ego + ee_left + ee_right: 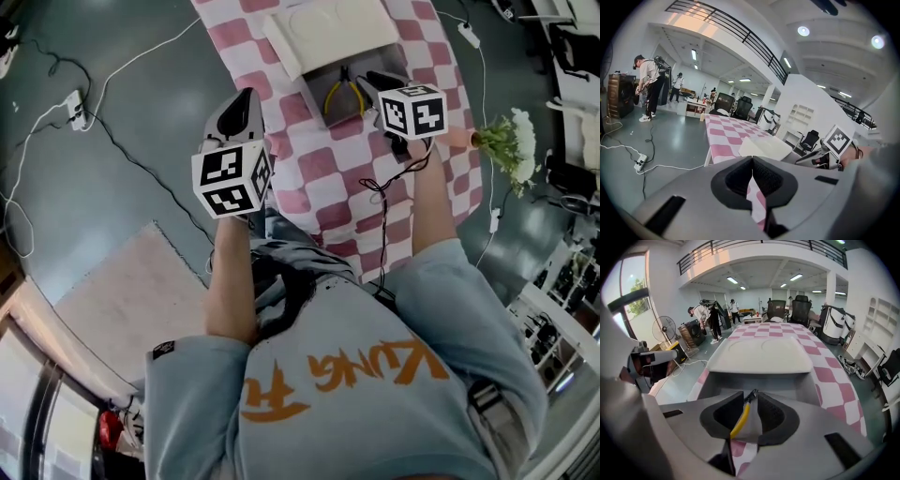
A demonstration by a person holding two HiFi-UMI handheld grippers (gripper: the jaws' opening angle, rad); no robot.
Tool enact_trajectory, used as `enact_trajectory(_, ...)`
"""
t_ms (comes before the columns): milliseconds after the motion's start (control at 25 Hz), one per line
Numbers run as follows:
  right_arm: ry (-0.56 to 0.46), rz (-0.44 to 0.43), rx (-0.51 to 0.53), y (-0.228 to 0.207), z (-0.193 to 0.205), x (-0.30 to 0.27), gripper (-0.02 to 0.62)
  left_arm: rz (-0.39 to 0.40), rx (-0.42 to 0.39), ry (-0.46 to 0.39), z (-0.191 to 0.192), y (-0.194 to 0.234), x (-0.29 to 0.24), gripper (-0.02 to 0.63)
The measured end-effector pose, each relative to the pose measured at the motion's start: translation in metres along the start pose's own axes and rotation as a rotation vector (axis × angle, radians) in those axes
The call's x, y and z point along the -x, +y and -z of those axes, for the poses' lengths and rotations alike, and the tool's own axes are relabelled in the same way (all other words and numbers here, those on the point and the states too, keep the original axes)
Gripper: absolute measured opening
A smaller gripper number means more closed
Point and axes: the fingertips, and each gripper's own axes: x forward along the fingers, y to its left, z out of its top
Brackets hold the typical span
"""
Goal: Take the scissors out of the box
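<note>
An open grey box (314, 105) stands on the pink-checked table (323, 173), its cream lid (333, 28) folded back behind it. Yellow-handled scissors (341, 95) lie inside. My right gripper (368, 81) hangs over the box's right side, pointing steeply down, open. In the right gripper view the scissors (739, 420) show through the gap of my right gripper (751, 398), on the box (754, 383) floor, untouched by the pads. My left gripper (246, 97) hovers shut and empty off the table's left edge; the left gripper view shows its (752, 161) tips meeting over the cloth.
A black cable (380, 202) trails over the cloth near my right arm. A bunch of flowers (506, 141) sits past the table's right edge. Cords and a power strip (77, 111) lie on the floor at left, beside a pale mat (122, 291). People (647, 84) stand far off.
</note>
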Motion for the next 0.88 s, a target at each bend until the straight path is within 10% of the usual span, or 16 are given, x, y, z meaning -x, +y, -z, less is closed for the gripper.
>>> enact_trajectory(880,0.439,-0.060,0.108,0.017,0.023,-0.030,0.107,-0.021,0.098,-0.010,0.000,0.032,-0.018,0.020)
